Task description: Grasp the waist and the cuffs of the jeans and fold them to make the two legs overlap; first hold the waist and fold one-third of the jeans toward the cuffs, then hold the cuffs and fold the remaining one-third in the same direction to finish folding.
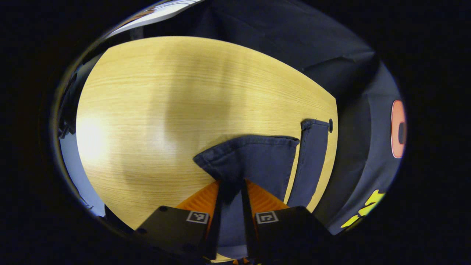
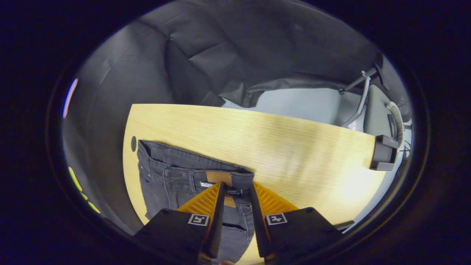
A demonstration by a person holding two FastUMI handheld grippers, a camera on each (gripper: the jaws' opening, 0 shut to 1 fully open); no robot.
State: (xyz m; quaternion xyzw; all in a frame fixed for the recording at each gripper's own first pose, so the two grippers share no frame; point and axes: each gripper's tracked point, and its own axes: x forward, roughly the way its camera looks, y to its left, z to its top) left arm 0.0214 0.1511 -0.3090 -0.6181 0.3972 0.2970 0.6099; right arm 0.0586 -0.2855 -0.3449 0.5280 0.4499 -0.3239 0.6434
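Dark blue jeans lie on the wooden table (image 1: pixel 176 103). In the left gripper view, one leg's cuff (image 1: pixel 257 154) rises in a peak between the fingers of my left gripper (image 1: pixel 232 189), which is shut on it. The other leg's cuff (image 1: pixel 312 154) lies flat to the right, near the table's edge. In the right gripper view, the waist (image 2: pixel 176 173) with its brown patch (image 2: pixel 217 177) runs across the table's left end. My right gripper (image 2: pixel 235 191) is shut on the waistband just below the patch.
A round cable hole (image 2: pixel 133 143) sits by the waist at the table's corner. A black clamp (image 2: pixel 382 152) grips the far right edge of the table (image 2: pixel 294 147). A chair (image 2: pixel 375 106) stands beyond it on pale floor. Black cloth walls surround the booth.
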